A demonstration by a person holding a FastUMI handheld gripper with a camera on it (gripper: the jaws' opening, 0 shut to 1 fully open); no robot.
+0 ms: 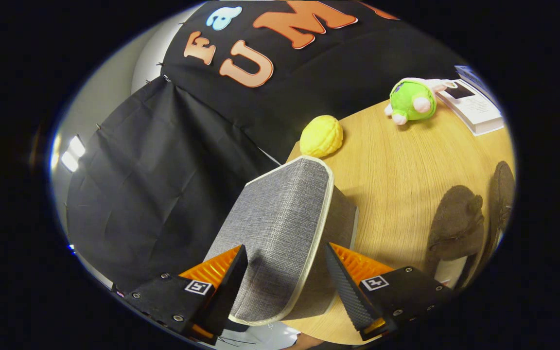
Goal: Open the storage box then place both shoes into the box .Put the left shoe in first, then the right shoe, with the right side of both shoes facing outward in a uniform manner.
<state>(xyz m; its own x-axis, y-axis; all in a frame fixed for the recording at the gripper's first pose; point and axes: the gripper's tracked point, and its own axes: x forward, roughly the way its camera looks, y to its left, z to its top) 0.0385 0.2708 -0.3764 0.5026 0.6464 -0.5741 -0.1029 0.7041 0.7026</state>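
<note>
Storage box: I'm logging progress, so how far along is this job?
Nothing is finished. In hand: the grey fabric lid of the storage box stands between the open gripper fingers, apparently being opened. Left: both dark brown shoes lie on the wooden table, unboxed.

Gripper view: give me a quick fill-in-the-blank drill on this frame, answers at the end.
1. The grey fabric lid of the storage box sits ____ the gripper's two fingers.
2. The yellow toy lies beyond the lid on the ____ table.
3. The plush toy near the booklet is mostly ____.
4. The two dark shoes lie on the ____.

Answers: between; wooden; green; table
</note>
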